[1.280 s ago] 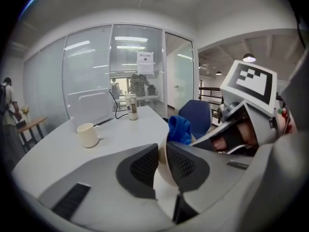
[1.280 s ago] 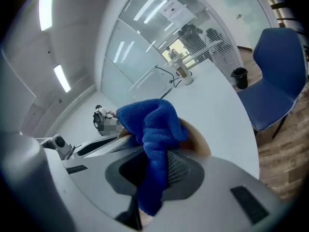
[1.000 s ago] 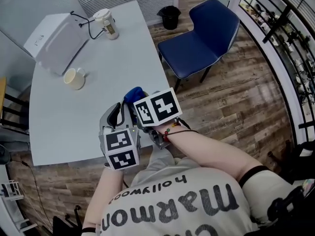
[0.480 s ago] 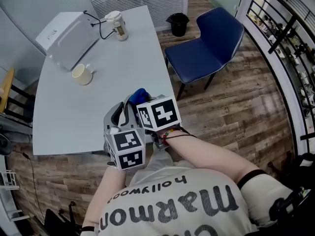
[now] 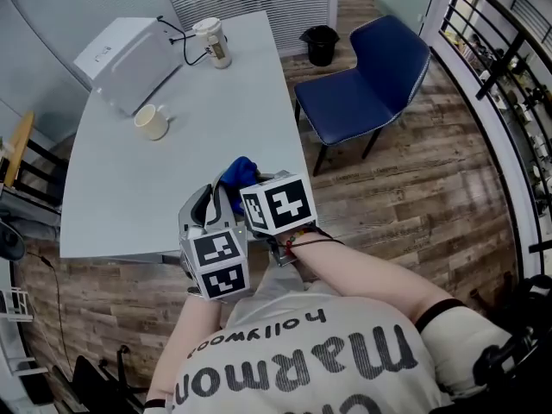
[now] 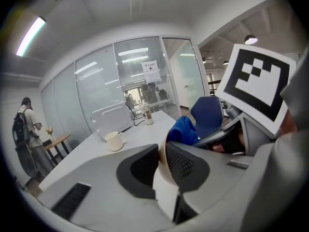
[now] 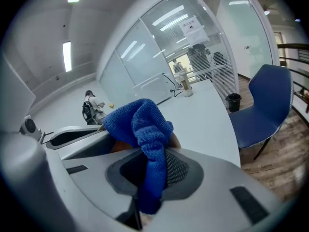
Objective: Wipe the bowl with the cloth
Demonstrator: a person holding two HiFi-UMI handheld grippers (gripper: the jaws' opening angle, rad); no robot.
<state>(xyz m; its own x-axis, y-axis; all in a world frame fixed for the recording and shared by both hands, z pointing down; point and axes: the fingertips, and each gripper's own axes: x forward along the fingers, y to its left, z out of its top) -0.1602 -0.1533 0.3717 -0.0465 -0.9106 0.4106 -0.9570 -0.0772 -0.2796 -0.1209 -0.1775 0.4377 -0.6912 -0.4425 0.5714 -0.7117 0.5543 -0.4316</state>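
My left gripper is shut on the thin cream rim of the bowl, which stands on edge between its pads. My right gripper is shut on the blue cloth, whose bunched top sticks up past the jaws. Behind the cloth a tan sliver of the bowl shows, so cloth and bowl are close together; I cannot tell whether they touch. In the head view both grippers are held side by side above the table's near edge, close to the person's chest. The cloth peeks out ahead of the marker cubes and the bowl is hidden.
On the grey table stand a cream mug, a white box with a cable, and a lidded cup at the far end. A blue chair and a black bin stand to the right on the wooden floor.
Both grippers have drifted together a little, still side by side with bowl and cloth held. The head view has shifted, so the table and chair sit further right in the picture.
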